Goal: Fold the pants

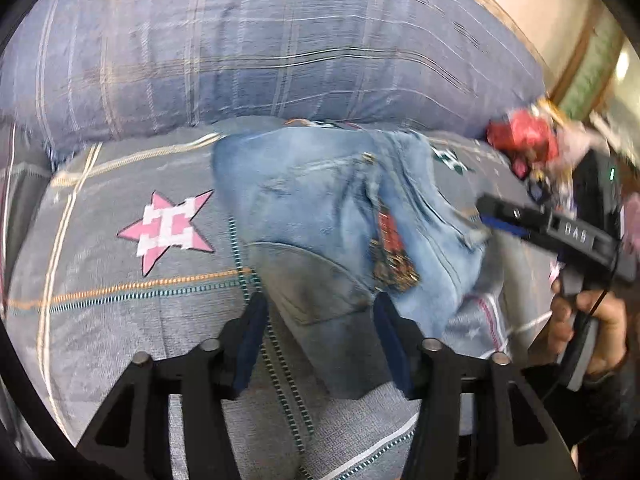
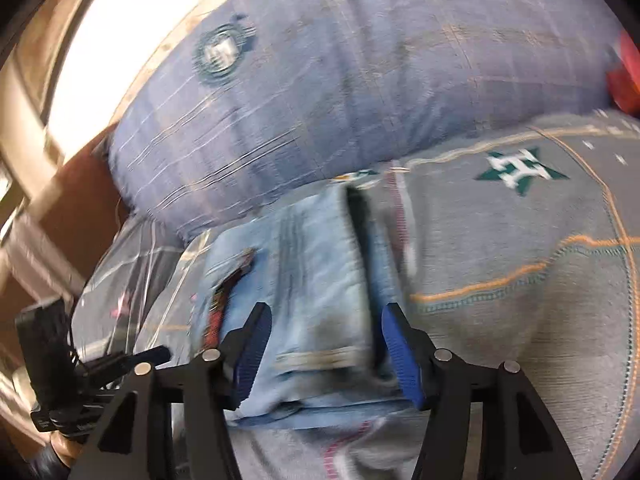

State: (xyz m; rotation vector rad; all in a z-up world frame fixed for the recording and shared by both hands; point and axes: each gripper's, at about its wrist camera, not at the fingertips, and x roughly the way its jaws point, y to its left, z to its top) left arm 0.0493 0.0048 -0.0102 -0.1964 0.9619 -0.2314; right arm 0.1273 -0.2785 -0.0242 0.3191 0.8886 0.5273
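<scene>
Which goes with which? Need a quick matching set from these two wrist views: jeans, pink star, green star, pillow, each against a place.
1 jeans
2 pink star
3 green star
4 pillow

A printed on the cover, right of the jeans in the right wrist view
B behind the jeans
C between both grippers' fingers
D printed left of the jeans in the left wrist view

1-C, 2-D, 3-A, 4-B

Motion blur smears the jeans [image 2: 312,264]; the red bundle [image 2: 626,76] is cut off at the edge.

Soft daylight, motion blur throughout, fisheye bending and black vignette at edges.
</scene>
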